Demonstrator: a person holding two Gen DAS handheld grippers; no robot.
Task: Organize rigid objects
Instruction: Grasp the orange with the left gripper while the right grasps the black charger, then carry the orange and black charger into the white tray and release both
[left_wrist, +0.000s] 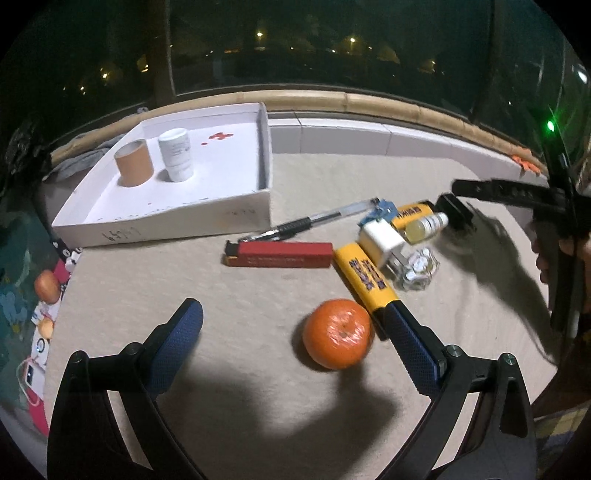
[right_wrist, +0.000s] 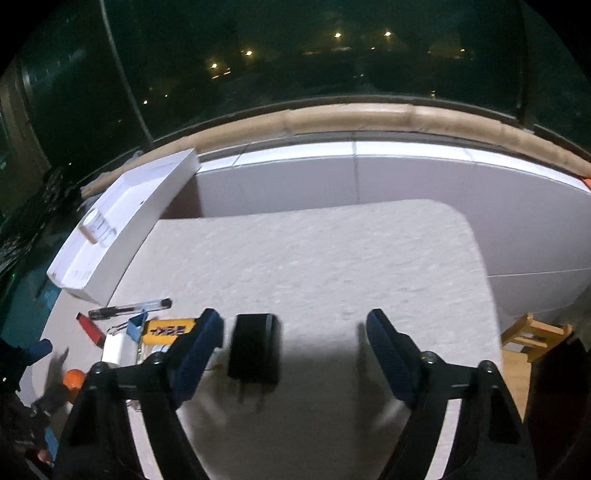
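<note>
Right of the black charger (right_wrist: 254, 350), bare mat (right_wrist: 351, 251) to its rounded edge.

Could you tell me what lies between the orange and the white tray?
In the left wrist view, a red box and a pen lie between the orange and the white tray.

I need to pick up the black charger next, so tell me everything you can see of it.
The black charger is a small matte block, plastic by the look, with two metal prongs pointing toward the right-wrist camera. It lies flat on the pale mat, right of the clutter, between the open right tongs, nearer the left finger. Nothing visibly touches it.
</note>
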